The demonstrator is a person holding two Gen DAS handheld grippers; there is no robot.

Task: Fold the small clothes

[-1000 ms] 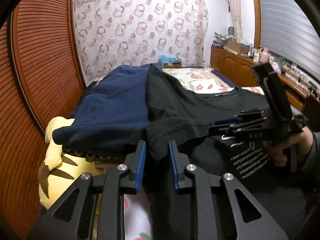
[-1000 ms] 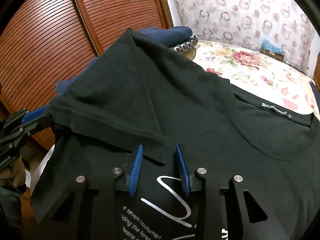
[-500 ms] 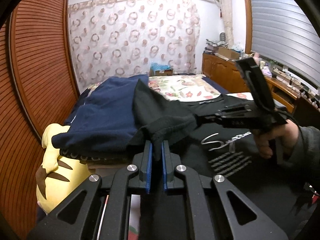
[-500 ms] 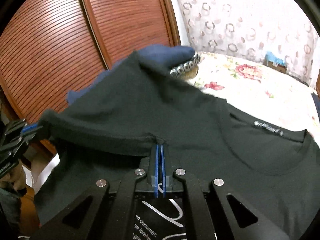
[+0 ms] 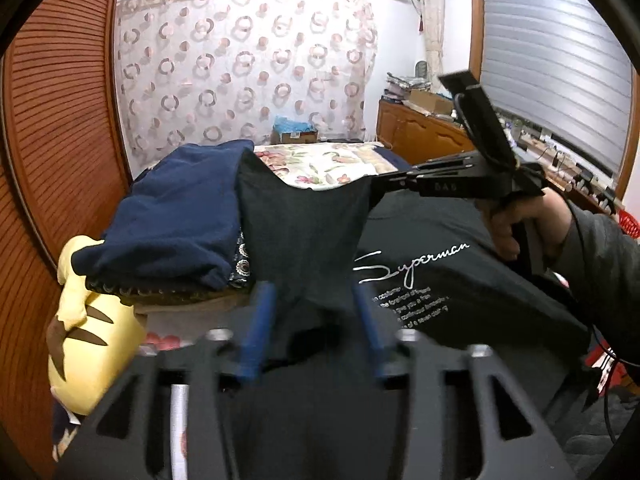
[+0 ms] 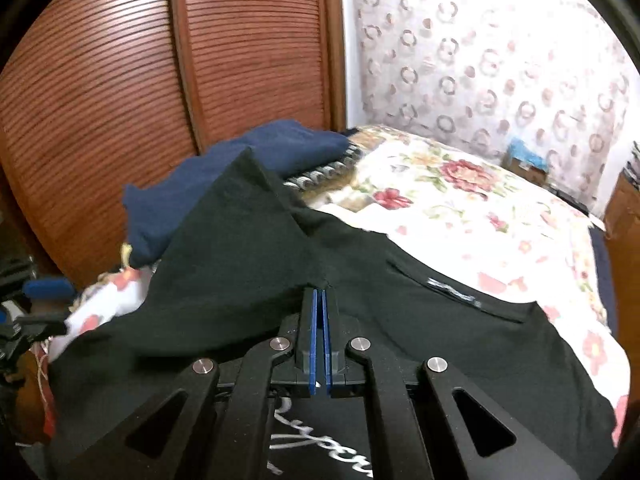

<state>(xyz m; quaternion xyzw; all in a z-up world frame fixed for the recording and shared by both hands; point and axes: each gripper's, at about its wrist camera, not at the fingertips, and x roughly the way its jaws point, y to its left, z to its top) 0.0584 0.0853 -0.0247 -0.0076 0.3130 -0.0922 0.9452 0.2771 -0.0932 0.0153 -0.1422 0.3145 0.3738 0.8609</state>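
Left wrist view: the left gripper (image 5: pixel 312 320) stands with its blue pads (image 5: pixel 256 332) apart, having just been opening; a fold of the black shirt (image 5: pixel 420 280) hangs in the gap between them, and the blur leaves it unclear whether cloth touches either pad, though neither presses on it. The shirt lies spread on the bed (image 5: pixel 332 164), white script on its chest facing up, its sleeve (image 5: pixel 296 232) drawn up into a taut sheet. The far corner of that sheet ends at the tips of the right gripper (image 5: pixel 378 184), held by a hand (image 5: pixel 524 220) at right and clenched on the cloth. A navy garment (image 5: pixel 180 216) is heaped just left of the sleeve, touching it, with a yellow plush toy (image 5: pixel 88 332) below it at the bed's edge. Right wrist view: the right gripper (image 6: pixel 320 300) has its pads pressed together on the sleeve's hem (image 6: pixel 320 280), pinching it just ahead of the camera. From this pinch the sleeve (image 6: pixel 240 248) rises to a peak at upper left, overlapping the navy garment (image 6: pixel 224 180) behind it. The shirt's body (image 6: pixel 440 340) extends right and toward the camera over the floral bed (image 6: pixel 460 200), collar label up. The left gripper (image 6: pixel 36 304) shows at the left edge, apart from the black cloth.
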